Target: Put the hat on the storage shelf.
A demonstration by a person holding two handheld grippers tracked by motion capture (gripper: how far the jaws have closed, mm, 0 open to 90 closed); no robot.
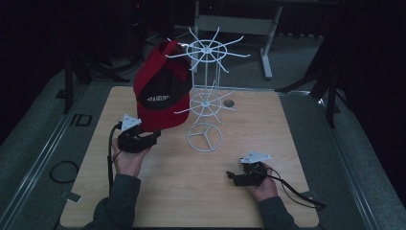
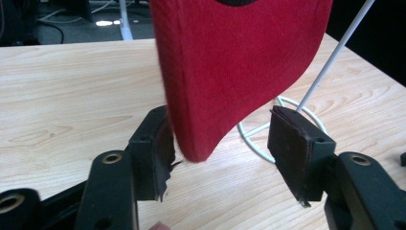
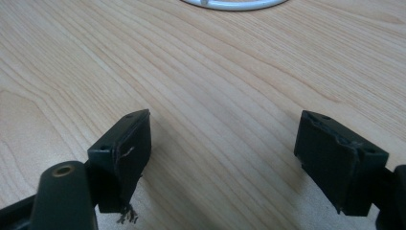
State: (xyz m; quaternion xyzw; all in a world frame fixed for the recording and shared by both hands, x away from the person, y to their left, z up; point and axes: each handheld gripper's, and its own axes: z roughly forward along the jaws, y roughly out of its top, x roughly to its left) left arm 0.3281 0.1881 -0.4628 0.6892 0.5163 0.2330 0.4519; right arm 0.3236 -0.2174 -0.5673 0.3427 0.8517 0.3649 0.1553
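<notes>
cap [image 1: 160, 88]: red and black, white front lettering too small to read, hanging on rack [image 1: 206, 96]
left gripper [image 1: 152, 139]: jaws released, brim between
right gripper [image 1: 233, 176]: jaws released, empty

Bare table [image 1: 268, 115] at 3 o'clock of white wire rack [image 1: 206, 103]: wide passage. Red cap [image 1: 162, 91] hangs off rack arms at 9 o'clock, brim [image 2: 230, 72] dipping between spread jaws of left gripper [image 1: 155, 137], blocking that side. Right gripper [image 1: 233, 176] over open wood.
</notes>
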